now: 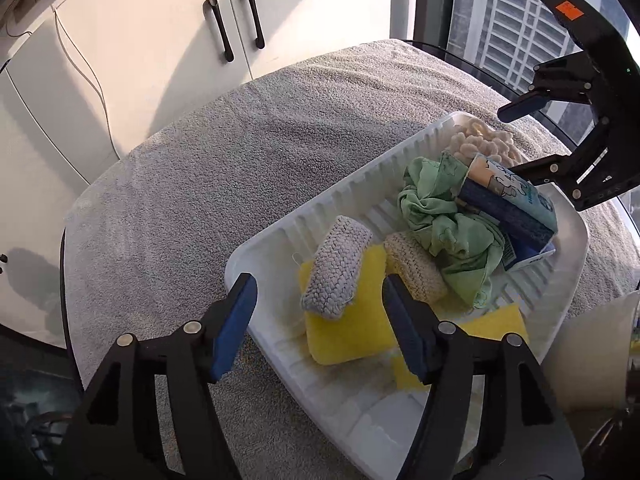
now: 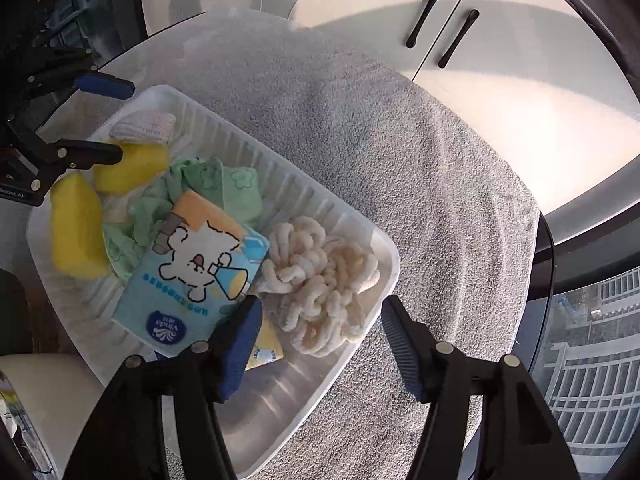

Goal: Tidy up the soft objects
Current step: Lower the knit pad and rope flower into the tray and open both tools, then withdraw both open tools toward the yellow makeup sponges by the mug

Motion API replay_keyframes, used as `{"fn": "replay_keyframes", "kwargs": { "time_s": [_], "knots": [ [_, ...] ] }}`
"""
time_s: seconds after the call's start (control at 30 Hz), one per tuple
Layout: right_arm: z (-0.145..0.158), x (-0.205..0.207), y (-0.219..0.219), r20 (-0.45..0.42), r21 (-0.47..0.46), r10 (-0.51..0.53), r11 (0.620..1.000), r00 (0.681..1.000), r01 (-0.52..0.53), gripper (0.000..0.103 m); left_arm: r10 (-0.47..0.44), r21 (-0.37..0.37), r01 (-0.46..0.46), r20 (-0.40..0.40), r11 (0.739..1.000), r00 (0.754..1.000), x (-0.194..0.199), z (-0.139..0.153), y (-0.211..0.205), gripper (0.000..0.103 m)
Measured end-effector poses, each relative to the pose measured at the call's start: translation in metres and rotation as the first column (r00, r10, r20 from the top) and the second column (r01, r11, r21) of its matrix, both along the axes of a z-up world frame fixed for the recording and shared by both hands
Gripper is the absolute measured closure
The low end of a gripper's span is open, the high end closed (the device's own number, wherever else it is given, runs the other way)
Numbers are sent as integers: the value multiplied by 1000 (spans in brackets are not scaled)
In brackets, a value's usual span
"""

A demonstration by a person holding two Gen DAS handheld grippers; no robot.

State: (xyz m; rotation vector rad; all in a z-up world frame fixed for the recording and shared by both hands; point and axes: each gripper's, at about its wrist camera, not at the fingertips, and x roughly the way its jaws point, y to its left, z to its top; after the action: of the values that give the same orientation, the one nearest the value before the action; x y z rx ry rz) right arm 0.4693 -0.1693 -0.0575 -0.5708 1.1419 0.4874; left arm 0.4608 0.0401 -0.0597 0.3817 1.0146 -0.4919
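Two empty grippers, left [image 1: 316, 328] and right [image 2: 320, 340], jaws apart; beige knitted pad [image 1: 416, 270] only in left view.

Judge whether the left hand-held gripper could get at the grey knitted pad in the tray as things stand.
Probably yes: the left hand-held gripper stands open just short of the grey knitted pad, which lies uncovered on top of a yellow sponge.

Left tongs [image 1: 320, 330] and right tongs [image 2: 320, 340] angled downward, jaws apart, empty.
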Motion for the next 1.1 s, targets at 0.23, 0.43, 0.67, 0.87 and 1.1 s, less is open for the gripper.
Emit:
{"fn": "replay_keyframes", "kwargs": {
  "time_s": [0.23,0.43,0.67,0.87,1.1],
  "knots": [
    [16,-7,-6,26,41,-11,999,1000,10,21,19,-42,-18,22,999,1000,-2,12,7,8],
    [26,-8,-17,51,71,-43,997,998,39,8,65,-62,-62,56,996,996,-3,23,13,0],
    [33,-10,-19,70,95,-60,994,996,54,4,85,-72,-80,68,994,994,-8,28,16,0],
    [38,-14,-22,83,111,-76,992,994,66,3,104,-84,-98,74,992,992,-13,31,22,0],
    [57,-31,-47,114,181,-142,976,983,120,2,187,-150,-168,118,974,975,-31,51,53,0]
  ]
}}
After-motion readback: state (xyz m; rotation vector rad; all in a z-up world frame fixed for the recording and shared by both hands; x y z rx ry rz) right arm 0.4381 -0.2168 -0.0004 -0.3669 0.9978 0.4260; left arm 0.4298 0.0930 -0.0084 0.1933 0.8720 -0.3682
